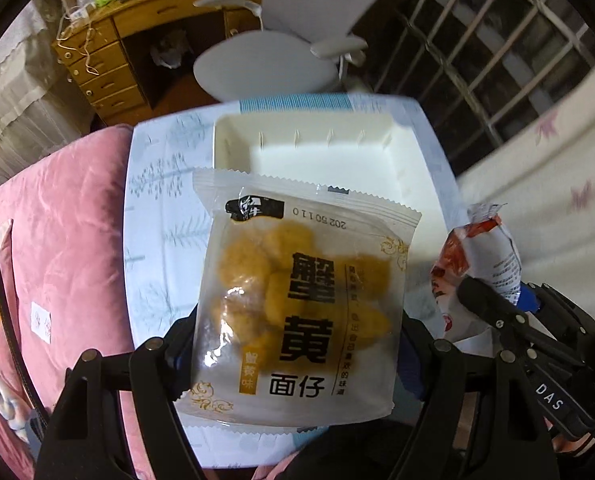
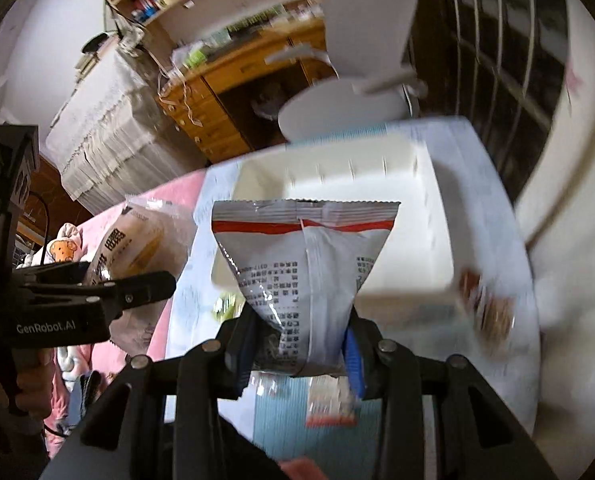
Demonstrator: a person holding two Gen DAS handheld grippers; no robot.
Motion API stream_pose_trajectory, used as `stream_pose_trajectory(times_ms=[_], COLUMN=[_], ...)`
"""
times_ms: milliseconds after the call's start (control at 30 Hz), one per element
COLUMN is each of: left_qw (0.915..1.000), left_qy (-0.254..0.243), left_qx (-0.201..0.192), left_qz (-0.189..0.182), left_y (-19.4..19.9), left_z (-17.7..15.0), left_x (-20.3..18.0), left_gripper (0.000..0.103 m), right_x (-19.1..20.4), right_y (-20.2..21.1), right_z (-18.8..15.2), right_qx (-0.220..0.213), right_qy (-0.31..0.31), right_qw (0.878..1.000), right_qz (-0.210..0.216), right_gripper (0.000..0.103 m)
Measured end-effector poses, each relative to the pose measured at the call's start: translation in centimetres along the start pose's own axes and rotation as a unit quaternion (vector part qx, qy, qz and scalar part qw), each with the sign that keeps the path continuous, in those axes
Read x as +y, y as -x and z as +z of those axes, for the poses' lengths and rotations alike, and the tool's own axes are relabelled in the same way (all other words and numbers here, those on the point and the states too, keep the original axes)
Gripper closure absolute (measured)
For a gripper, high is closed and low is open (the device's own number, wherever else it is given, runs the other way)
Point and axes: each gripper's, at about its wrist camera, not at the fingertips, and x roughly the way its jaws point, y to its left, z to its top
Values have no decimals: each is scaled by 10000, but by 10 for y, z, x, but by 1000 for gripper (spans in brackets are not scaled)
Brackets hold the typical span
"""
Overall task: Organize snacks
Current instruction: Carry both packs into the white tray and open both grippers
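My left gripper [image 1: 297,344] is shut on a clear packet of yellow crab-roe snacks [image 1: 297,280], held up above the small table [image 1: 157,220]. That packet [image 2: 137,248] and the left gripper [image 2: 137,284] also show at the left of the right wrist view. My right gripper [image 2: 301,344] is shut on a silver-and-red snack bag [image 2: 305,264], held upright, back side facing the camera. The same bag [image 1: 481,256] and the right gripper [image 1: 497,312] appear at the right of the left wrist view. A white empty box [image 1: 233,148] [image 2: 437,216] sits on the table beyond both packets.
More snack packets lie on the table: one [image 2: 489,308] at the box's right corner and one [image 2: 329,404] under my right gripper, both blurred. A pink quilt [image 1: 65,240] lies left of the table. Behind stand a white chair [image 1: 265,60] and a wooden desk [image 1: 109,60].
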Motion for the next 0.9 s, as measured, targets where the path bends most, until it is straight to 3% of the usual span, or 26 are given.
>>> stream_pose_trajectory(times_ms=[300, 433, 633, 900], left_qw=[9981, 9967, 9959, 9954], left_qy=[244, 331, 542, 709], left_qx=[-489, -586, -625, -582], left_qz=[-269, -455, -379, -271], left_y=[-26, -44, -59, -55], left_z=[35, 46, 56, 46], left_x=[-3, -7, -16, -13], left_gripper=[26, 24, 7, 7], right_x=[-19, -32, -56, -77], right_y=[-15, -26, -50, -52], right_z=[46, 53, 58, 55], right_qx=[-606, -633, -491, -518], right_qy=[369, 352, -29, -330], right_qw=[9974, 9971, 9987, 9980], right_qz=[92, 227, 154, 120], right_gripper=[66, 65, 59, 56])
